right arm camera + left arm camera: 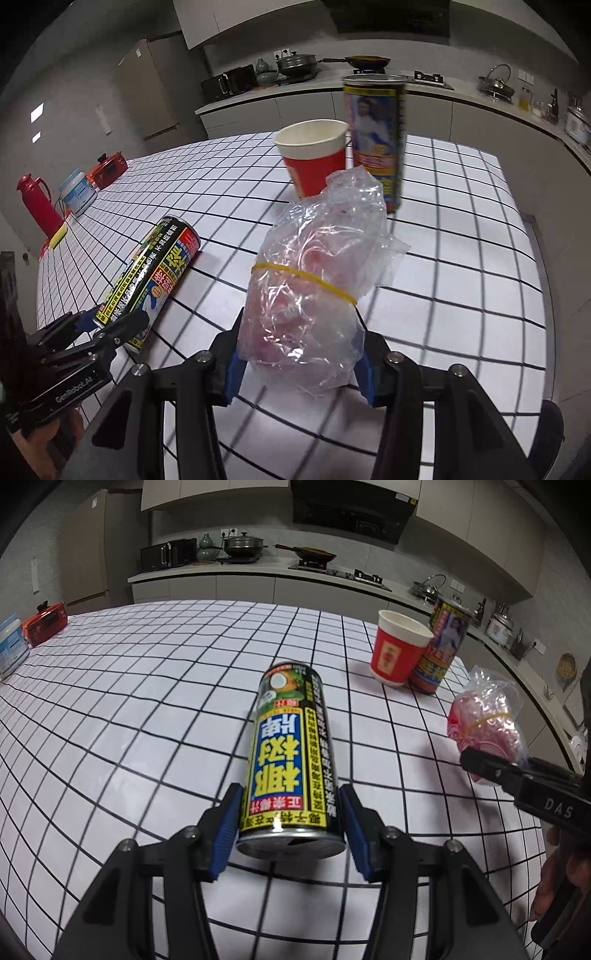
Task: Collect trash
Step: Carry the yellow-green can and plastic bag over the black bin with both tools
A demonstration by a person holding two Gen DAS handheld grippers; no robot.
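Blue pads of the left hand-held gripper (290,821) pinch a black-and-yellow drink can (290,753) by its lower end, body stretched out over the gridded worktop (147,709). Right hand-held gripper (299,363) is closed on a crumpled clear plastic bag (314,295), pinkish inside, banded with a yellow rubber band (303,275). Both pieces look lifted or nearly so; contact with the cloth cannot be told. Farther back stand a red paper cup (314,162) and just beside it a second tall can (376,140), untouched. No bin in view. Judgement: two items picked up, none deposited, two left.
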